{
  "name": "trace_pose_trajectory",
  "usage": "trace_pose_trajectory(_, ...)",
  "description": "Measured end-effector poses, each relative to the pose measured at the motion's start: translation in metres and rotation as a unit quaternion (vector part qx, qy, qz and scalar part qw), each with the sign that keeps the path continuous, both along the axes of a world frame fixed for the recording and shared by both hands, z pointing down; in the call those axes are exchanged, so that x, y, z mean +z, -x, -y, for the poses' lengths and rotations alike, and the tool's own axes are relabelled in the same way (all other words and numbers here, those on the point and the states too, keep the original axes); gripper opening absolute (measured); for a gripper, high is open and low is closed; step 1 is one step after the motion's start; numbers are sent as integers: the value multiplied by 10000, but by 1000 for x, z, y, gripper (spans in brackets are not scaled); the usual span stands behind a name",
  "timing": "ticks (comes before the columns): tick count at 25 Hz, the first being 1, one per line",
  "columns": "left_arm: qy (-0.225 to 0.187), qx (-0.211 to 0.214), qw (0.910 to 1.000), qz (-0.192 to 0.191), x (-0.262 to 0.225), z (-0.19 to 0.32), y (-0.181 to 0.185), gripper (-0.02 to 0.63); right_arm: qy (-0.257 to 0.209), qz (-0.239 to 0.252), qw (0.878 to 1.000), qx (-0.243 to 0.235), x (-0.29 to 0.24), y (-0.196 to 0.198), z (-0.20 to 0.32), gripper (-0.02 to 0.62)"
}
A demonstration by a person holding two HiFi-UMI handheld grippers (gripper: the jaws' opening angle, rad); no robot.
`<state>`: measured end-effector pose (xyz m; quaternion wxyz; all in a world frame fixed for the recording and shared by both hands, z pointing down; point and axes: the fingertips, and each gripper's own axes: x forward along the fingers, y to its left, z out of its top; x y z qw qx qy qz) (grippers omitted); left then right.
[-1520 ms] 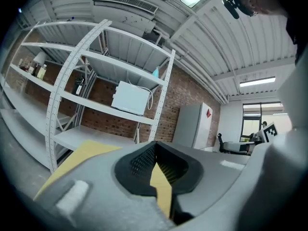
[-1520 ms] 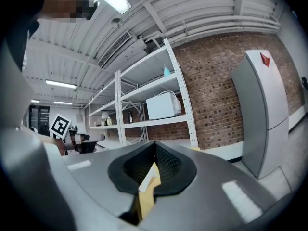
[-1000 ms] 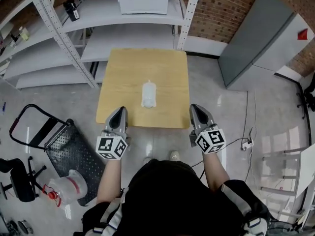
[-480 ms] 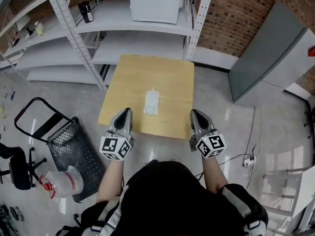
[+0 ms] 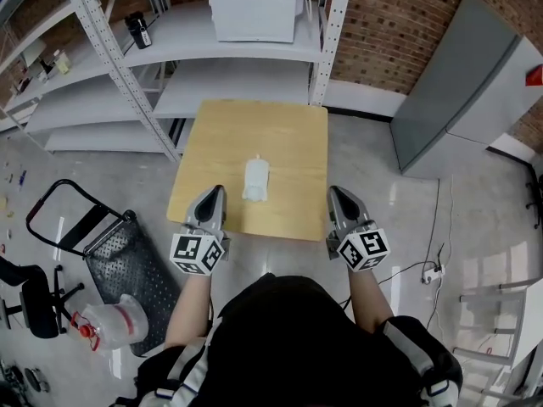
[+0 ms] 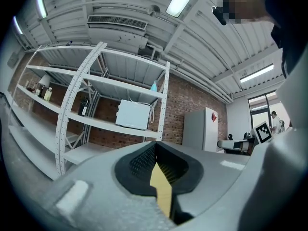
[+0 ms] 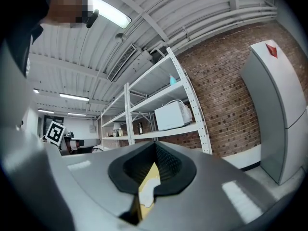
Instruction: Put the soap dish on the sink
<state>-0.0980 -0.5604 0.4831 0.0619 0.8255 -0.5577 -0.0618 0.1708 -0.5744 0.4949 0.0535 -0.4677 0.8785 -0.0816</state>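
Head view, entries near to far.

1. Left tongs [image 5: 212,195]: pressed together, nothing between them, at the worktop's near edge. Place as good as unchanged over the last second.
2. Right tongs [image 5: 338,195]: likewise pressed together and empty, at the near edge on the other side. Place unchanged.
3. Worktop [image 5: 293,134]: bare wood apart from item 4.
4. Soap dish [image 5: 256,181]: small and white, lying mid-worktop ahead of both tongs and clear of each. It has kept its spot; only the camera's framing has swayed.
5. Bearing on the task: the dish is neither gripped nor on a sink, and no view shows a sink, so where it should go cannot be told.
6. Shelves [image 5: 229,79]: grey metal, behind the worktop. They carry a white box [image 5: 254,7] and a dark bottle [image 5: 138,30].
7. Cabinet [image 5: 462,91]: grey, at the right against the brick wall.

Writing and labels: none legible. Each tongs' cube bears black-and-white square markers. The cabinet has a red diamond sticker [image 5: 534,75], its print too small to read. The bottle's label is also unreadable.
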Motion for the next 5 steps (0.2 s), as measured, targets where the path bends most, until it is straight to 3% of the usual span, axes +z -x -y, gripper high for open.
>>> trace_pose_trajectory(5,49,110,9999,32,5,-1,-9,-2,-28,-27,9999,107,-1,-15,-3,5)
